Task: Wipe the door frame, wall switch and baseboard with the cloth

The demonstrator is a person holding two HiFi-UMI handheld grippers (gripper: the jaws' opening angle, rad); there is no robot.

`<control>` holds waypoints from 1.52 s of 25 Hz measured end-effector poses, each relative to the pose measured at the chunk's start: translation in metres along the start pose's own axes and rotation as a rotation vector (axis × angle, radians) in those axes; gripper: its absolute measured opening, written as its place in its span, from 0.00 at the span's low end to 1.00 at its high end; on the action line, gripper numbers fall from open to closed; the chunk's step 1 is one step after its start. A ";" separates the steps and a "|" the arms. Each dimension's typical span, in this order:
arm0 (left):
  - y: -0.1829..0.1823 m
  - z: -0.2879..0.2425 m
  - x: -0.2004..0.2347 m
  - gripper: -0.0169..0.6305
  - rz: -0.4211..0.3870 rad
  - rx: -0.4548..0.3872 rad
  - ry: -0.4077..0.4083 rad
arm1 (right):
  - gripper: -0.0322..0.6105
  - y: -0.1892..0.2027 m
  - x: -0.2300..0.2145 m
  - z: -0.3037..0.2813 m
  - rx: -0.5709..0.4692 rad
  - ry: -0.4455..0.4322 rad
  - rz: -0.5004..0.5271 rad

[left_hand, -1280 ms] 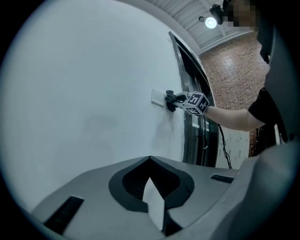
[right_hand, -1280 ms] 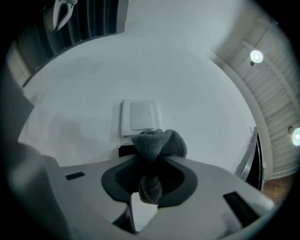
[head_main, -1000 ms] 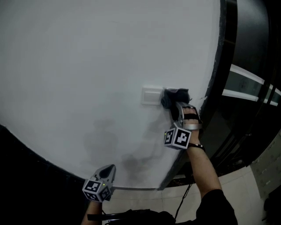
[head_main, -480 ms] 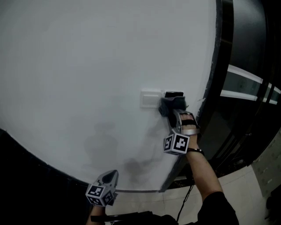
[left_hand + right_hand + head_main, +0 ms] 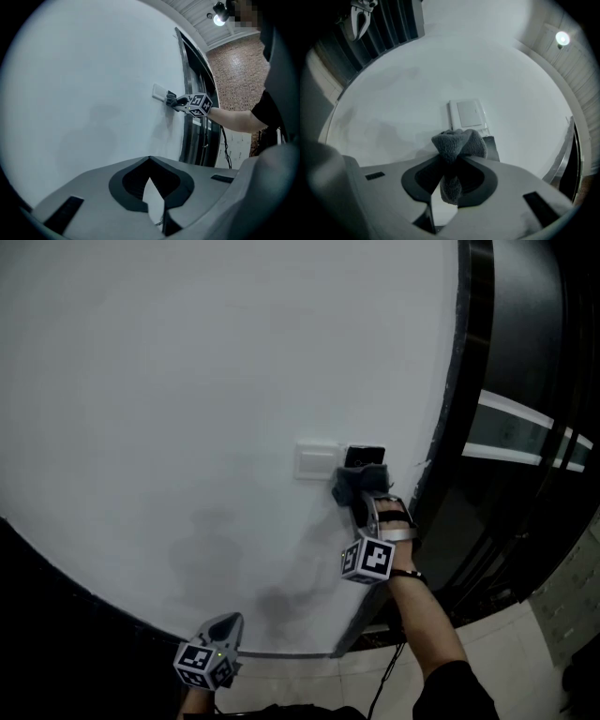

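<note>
**Item: right gripper with cloth, at the wall switch**

Change since a second ago: the cloth has slid down off the small dark panel (image 5: 366,457), which now shows uncovered at 3 o'clock of the switch.

- Right gripper (image 5: 361,491): jaws clamped on the grey cloth (image 5: 457,145), which bunches out past the tips against the white wall (image 5: 187,381).
- Cloth position: at about 5 o'clock of the wall switch (image 5: 316,461), at its lower corner and off its face.
- Left gripper (image 5: 225,624): low at 7 o'clock, jaws closed on nothing, well apart from the work.
- Door frame (image 5: 469,381): dark, at 3 o'clock of the switch.
- Baseboard: not clearly identifiable here.

Hazards, as judged:
- Dragging the wad across the wall could tug it out of the jaws, as only a narrow fold sits between them.
- Firm pressure over the rocker could flip the switch.
- A pass at this height would miss the switch face.
</note>
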State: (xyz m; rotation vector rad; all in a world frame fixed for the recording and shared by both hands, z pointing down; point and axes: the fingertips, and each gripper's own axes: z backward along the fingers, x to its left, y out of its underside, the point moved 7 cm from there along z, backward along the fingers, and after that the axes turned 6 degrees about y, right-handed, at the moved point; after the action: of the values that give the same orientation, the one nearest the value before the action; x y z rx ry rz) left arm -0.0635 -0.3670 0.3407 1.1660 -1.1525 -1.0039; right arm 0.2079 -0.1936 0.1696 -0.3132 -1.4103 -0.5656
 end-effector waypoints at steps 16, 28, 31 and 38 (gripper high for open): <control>-0.003 -0.009 0.006 0.03 0.008 -0.019 0.018 | 0.18 -0.002 -0.124 0.005 0.023 0.221 -0.016; -0.005 -0.023 0.015 0.03 -0.003 -0.009 0.032 | 0.18 -0.003 -0.075 -0.027 0.104 0.189 0.059; -0.006 -0.024 0.014 0.03 -0.008 -0.002 0.039 | 0.18 -0.005 -0.074 -0.025 0.106 0.191 0.072; -0.009 -0.029 0.010 0.03 -0.019 -0.002 0.053 | 0.18 -0.010 -0.067 -0.022 0.131 0.169 0.071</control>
State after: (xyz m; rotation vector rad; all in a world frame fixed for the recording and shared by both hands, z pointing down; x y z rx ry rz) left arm -0.0335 -0.3741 0.3326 1.1972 -1.1001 -0.9824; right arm 0.2170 -0.2009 0.0990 -0.2052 -1.2611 -0.4289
